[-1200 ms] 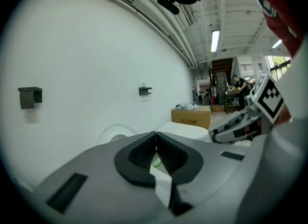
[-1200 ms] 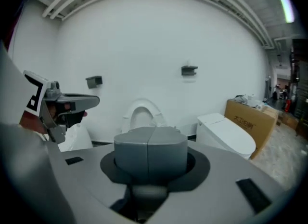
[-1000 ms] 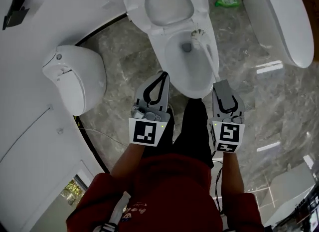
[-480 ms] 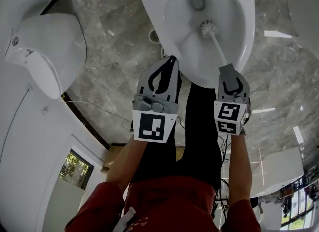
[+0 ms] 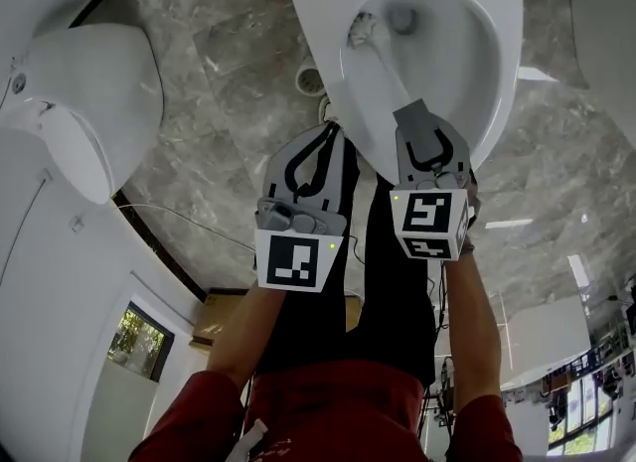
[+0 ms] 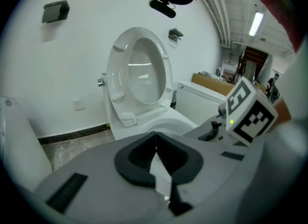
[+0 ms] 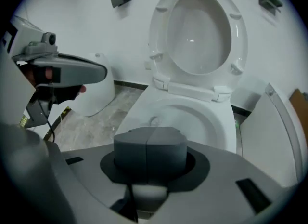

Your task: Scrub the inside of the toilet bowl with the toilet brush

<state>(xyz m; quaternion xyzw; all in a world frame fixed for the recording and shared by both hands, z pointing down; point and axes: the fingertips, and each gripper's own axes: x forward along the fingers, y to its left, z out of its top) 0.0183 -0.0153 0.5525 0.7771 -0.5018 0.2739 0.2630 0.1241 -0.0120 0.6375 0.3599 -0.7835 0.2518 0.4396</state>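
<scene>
White toilet brush (image 5: 366, 35) sits clamped in your right gripper (image 5: 417, 112), bristles inside the toilet bowl (image 5: 502, 63), left side; your left gripper (image 5: 328, 134) is closed, empty.

We see the white toilet bowl (image 5: 502, 73) open, its seat (image 7: 159, 30) raised at the far side. The toilet brush (image 5: 386, 75) slants inside the bowl. Its bristled head lies against the far-left inner wall near the drain, and its white handle runs back toward the near rim into the right gripper (image 5: 415, 112).
</scene>
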